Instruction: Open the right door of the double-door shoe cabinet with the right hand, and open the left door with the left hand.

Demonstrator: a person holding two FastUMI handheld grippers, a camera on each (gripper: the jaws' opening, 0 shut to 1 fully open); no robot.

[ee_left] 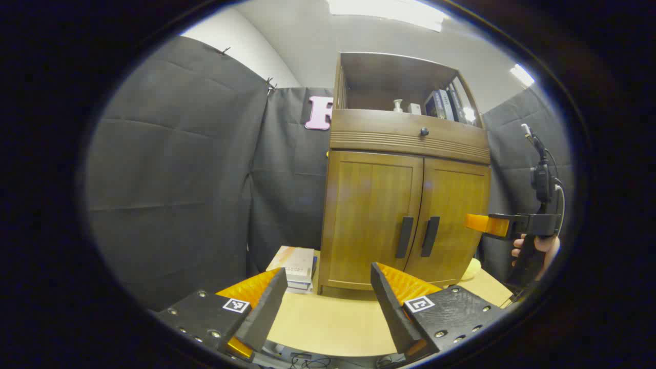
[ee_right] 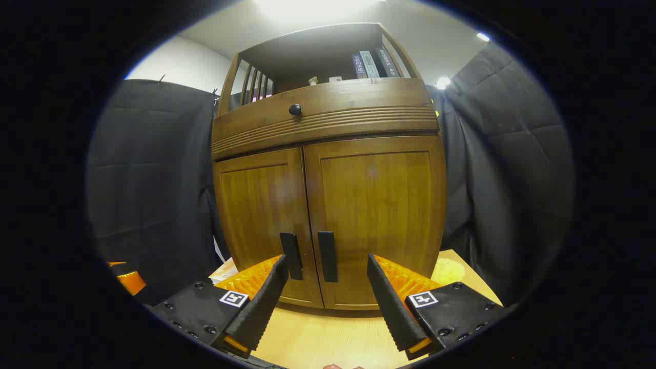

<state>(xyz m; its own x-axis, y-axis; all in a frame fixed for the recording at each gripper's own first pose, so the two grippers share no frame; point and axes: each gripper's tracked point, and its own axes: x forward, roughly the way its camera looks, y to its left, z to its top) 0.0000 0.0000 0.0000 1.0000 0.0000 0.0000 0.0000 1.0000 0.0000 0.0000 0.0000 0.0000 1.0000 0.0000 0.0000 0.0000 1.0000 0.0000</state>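
Squarely ahead in the right gripper view, the wooden shoe cabinet (ee_right: 328, 205) stands on a pale tabletop (ee_right: 328, 338) with both doors closed. The right gripper (ee_right: 324, 266) hovers close in front with its fingers spread wide, gripping nothing; the black handle of the right door (ee_right: 327, 256) shows between them, while the handle of the left door (ee_right: 291, 255) sits just beside the left fingertip. Above the doors runs a drawer with a small black knob (ee_right: 294, 109), and an open shelf holds dark book spines (ee_right: 371, 64) whose lettering is too small to read.

In the left gripper view, the left gripper (ee_left: 328, 279) is farther back and to the cabinet's left, fingers likewise wide and empty. A stack of books (ee_left: 294, 266) lies on the table left of the cabinet, its cover print illegible. At far right a hand (ee_left: 535, 248) holds the other gripper level near the right door. Square black-and-white markers (ee_left: 236, 305) sit on each gripper's body.
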